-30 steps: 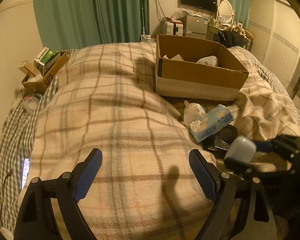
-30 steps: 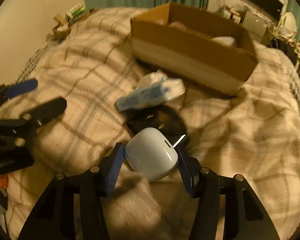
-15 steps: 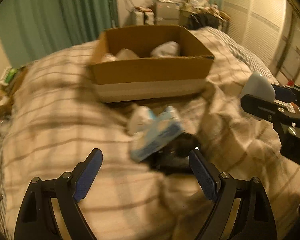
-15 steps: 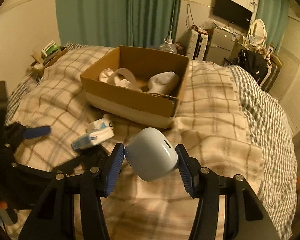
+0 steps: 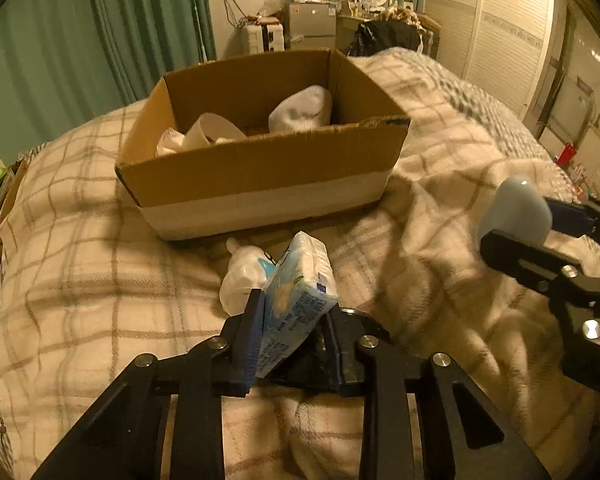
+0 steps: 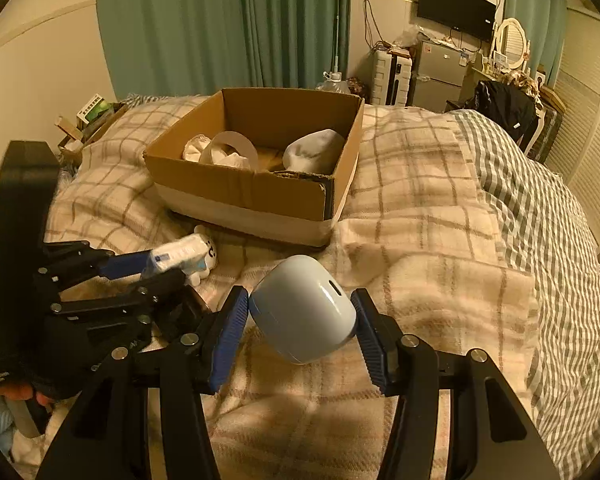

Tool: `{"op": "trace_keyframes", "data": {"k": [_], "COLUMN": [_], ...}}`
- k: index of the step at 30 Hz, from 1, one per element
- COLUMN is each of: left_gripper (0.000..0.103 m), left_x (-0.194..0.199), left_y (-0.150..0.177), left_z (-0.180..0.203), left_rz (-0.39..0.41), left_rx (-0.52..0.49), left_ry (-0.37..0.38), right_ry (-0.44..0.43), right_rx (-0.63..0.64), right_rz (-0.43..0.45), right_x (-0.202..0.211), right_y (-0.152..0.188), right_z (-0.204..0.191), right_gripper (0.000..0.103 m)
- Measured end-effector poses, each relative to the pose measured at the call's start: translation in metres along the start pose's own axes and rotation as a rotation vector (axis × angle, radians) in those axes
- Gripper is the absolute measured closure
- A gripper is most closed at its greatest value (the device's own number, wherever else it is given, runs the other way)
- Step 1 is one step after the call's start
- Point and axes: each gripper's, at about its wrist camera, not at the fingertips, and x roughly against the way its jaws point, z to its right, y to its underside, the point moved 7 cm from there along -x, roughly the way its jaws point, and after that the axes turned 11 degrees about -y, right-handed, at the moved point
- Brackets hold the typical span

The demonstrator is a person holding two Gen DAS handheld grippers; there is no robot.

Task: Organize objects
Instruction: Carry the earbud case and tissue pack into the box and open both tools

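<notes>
An open cardboard box [image 5: 260,176] sits on the plaid blanket and holds white items; it also shows in the right wrist view [image 6: 260,200]. My left gripper [image 5: 296,332] is shut on a light blue tissue pack [image 5: 296,300], tilted upright just in front of the box; the pack also shows in the right wrist view [image 6: 176,256]. A small white plush toy [image 5: 240,276] lies right behind the pack. My right gripper [image 6: 300,320] is shut on a pale blue rounded device [image 6: 304,312], held above the blanket to the right; the device also shows in the left wrist view [image 5: 516,212].
A dark object [image 5: 364,328] lies under the left gripper on the blanket. Books and boxes [image 6: 92,120] crowd the left bedside. Green curtains [image 6: 220,20], a small fridge [image 6: 440,68] and a TV [image 6: 456,8] stand behind the bed. A grey checked cover [image 6: 540,200] lies on the right.
My left gripper swung toward the box and closed on the tissue pack, which was lying on the blanket before. My right gripper lifted the pale blue device higher.
</notes>
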Motion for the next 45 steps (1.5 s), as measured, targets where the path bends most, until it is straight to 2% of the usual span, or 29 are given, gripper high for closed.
{"op": "trace_keyframes", "data": {"k": [5,14,19,25,30,34,39,45], "left_gripper": [0.077,0.077,0.077,0.077,0.077,0.077,0.077,0.077], "left_x": [0.03,0.111,0.151,0.172,0.159,0.126,0.078,0.0], "left_y": [-0.007,-0.036,-0.059,-0.093,-0.126,-0.15,-0.171,-0.175], "left_z": [-0.007,-0.035,-0.054,-0.075,-0.09,-0.097,-0.101,-0.095], "left_rz": [0.056,0.228,0.311,0.372,0.383,0.352,0.326,0.234], "left_rx": [0.019,0.075,0.096,0.112,0.117,0.114,0.103,0.095], "left_ry": [-0.003,-0.012,-0.035,-0.066,-0.082,-0.095,-0.095,-0.086], "right_ry": [0.01,0.059,0.065,0.03,0.02,0.021,0.017,-0.002], "right_rx": [0.018,0.103,0.173,0.229,0.246,0.247,0.234,0.162], "right_rz": [0.026,0.135,0.196,0.246,0.261,0.245,0.194,0.109], "right_x": [0.018,0.092,0.126,0.143,0.133,0.107,0.049,-0.039], "right_y": [-0.005,-0.035,-0.067,-0.119,-0.161,-0.192,-0.216,-0.213], "right_z": [-0.01,-0.04,-0.061,-0.08,-0.081,-0.074,-0.051,-0.008], "right_gripper": [0.05,0.05,0.05,0.05,0.05,0.05,0.05,0.05]}}
